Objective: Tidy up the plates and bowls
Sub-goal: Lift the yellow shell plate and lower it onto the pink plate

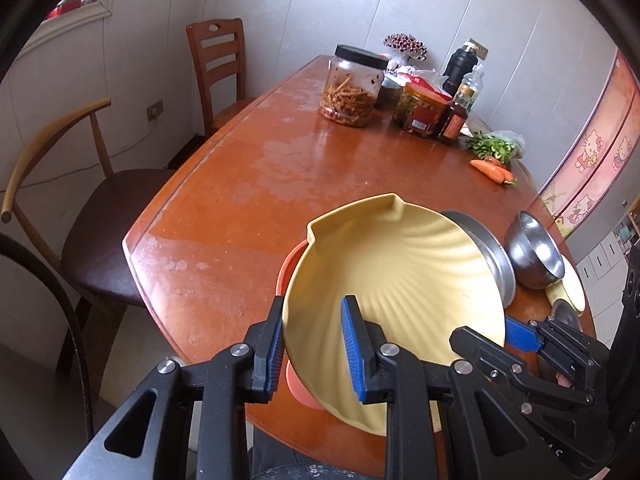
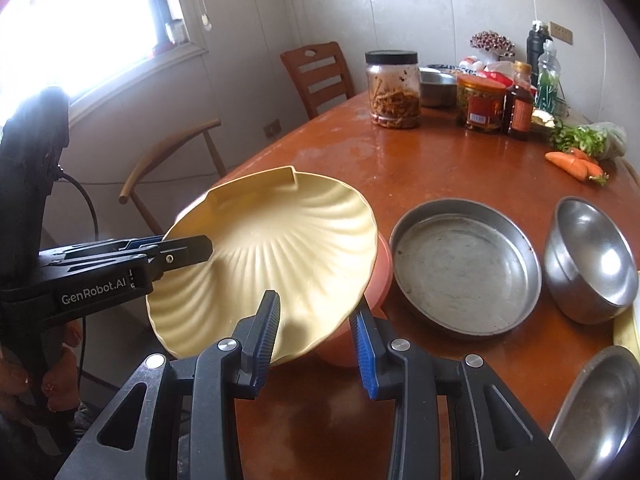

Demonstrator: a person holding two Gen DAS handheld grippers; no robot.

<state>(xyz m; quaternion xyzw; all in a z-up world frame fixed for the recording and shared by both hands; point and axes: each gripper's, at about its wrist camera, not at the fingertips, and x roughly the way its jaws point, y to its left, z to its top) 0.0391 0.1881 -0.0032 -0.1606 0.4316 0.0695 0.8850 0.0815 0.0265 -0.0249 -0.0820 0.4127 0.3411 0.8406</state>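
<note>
A yellow shell-shaped plate (image 1: 400, 280) is tilted above an orange bowl (image 1: 286, 272) on the wooden table. Both grippers straddle its rim. My left gripper (image 1: 314, 344) has one finger under the near rim and one inside the plate; it also shows in the right wrist view (image 2: 200, 246). My right gripper (image 2: 316, 334) spans the plate's (image 2: 264, 256) near right rim; it shows in the left wrist view (image 1: 492, 334). The jaws stand wide, with the rim between them. The orange bowl (image 2: 378, 280) peeks out below.
A round steel pan (image 2: 464, 268), a steel bowl (image 2: 592, 256) and another steel dish (image 2: 600, 400) stand right of the plate. Jars (image 2: 394, 88), bottles (image 2: 518, 104), greens and carrots (image 2: 576, 162) fill the far end. Two chairs (image 1: 80, 216) stand at the left.
</note>
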